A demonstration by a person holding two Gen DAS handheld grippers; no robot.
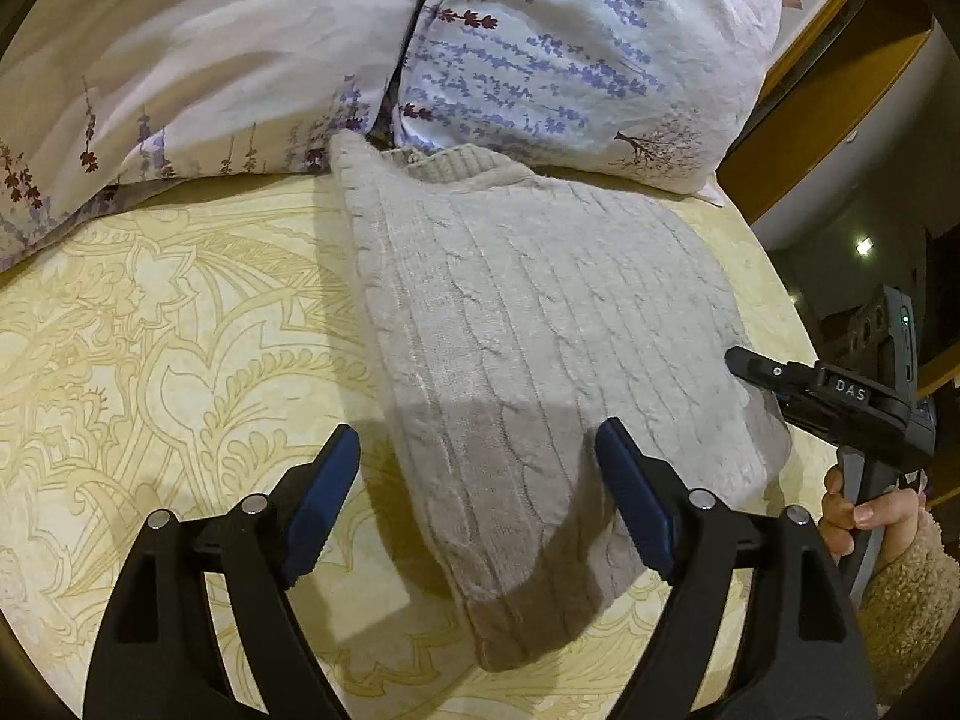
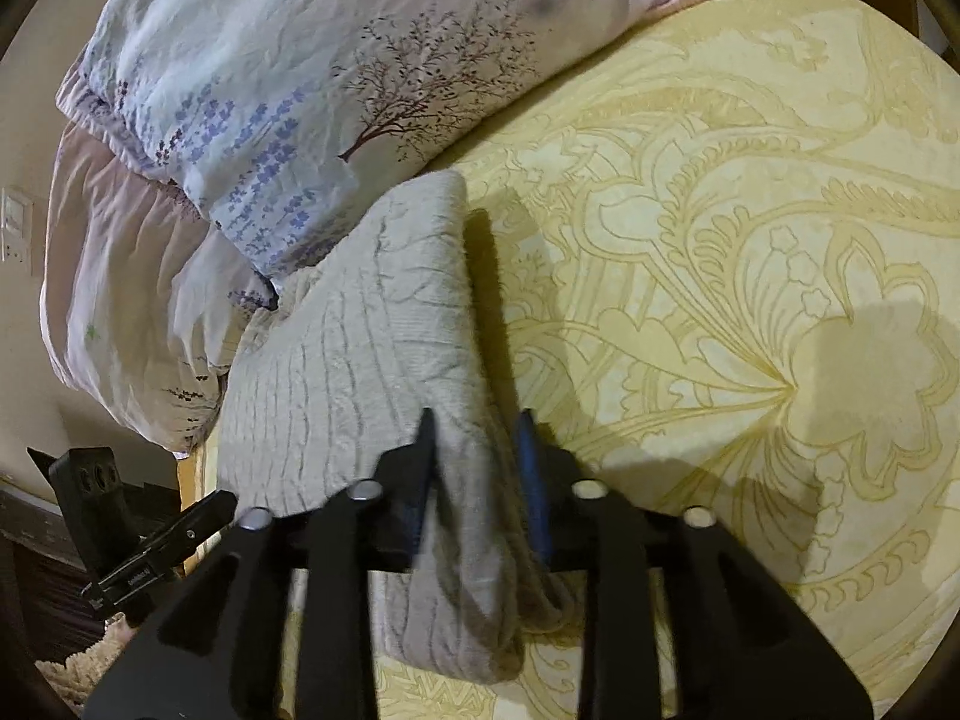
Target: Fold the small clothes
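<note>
A beige cable-knit sweater (image 1: pixel 540 312) lies folded into a long rectangle on the yellow patterned bedsheet (image 1: pixel 180 360), its ribbed collar against the pillows. My left gripper (image 1: pixel 477 429) hovers open over the sweater's near end, with its blue pads (image 1: pixel 630 486) wide apart and not touching the knit. In the right wrist view, the sweater (image 2: pixel 360 348) has its long folded edge running between the fingers of my right gripper (image 2: pixel 477 420). The jaws stand partly apart and the knit sits loosely in the gap. One right finger (image 1: pixel 756 369) shows at the sweater's right edge.
A floral pillow (image 1: pixel 570 48) and a pale quilt (image 1: pixel 180 60) are piled behind the collar. The wooden bed frame (image 1: pixel 828 90) borders the right side. A hand (image 1: pixel 864 516) in a fleece sleeve holds the right gripper's handle. Bare sheet (image 2: pixel 720 240) spreads beside the sweater.
</note>
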